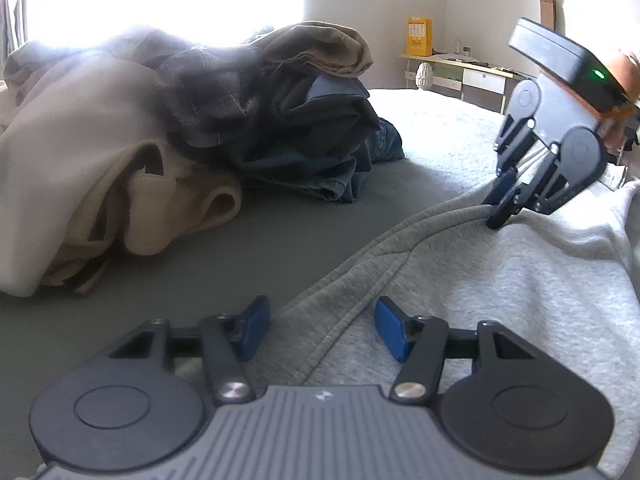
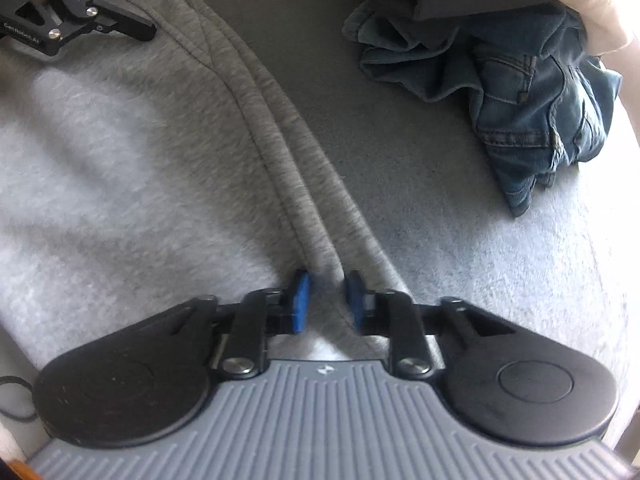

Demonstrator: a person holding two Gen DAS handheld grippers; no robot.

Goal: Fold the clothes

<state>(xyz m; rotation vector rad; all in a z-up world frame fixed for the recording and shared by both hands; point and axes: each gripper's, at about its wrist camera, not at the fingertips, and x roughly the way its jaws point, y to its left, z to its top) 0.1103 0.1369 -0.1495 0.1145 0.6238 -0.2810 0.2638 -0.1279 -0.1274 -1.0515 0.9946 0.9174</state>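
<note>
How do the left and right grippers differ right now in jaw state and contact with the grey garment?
The left gripper stands open, its pads straddling the grey garment edge without pressing it; the right gripper is pinched shut on that edge. The left gripper points shallowly across the bed; the right gripper tips steeply downward. Both sit along the same banded edge and have blue pads.

Your left wrist view low, facing across the bed, right wrist view close, facing steeply down, both sharing the grey sweatshirt hem.
</note>
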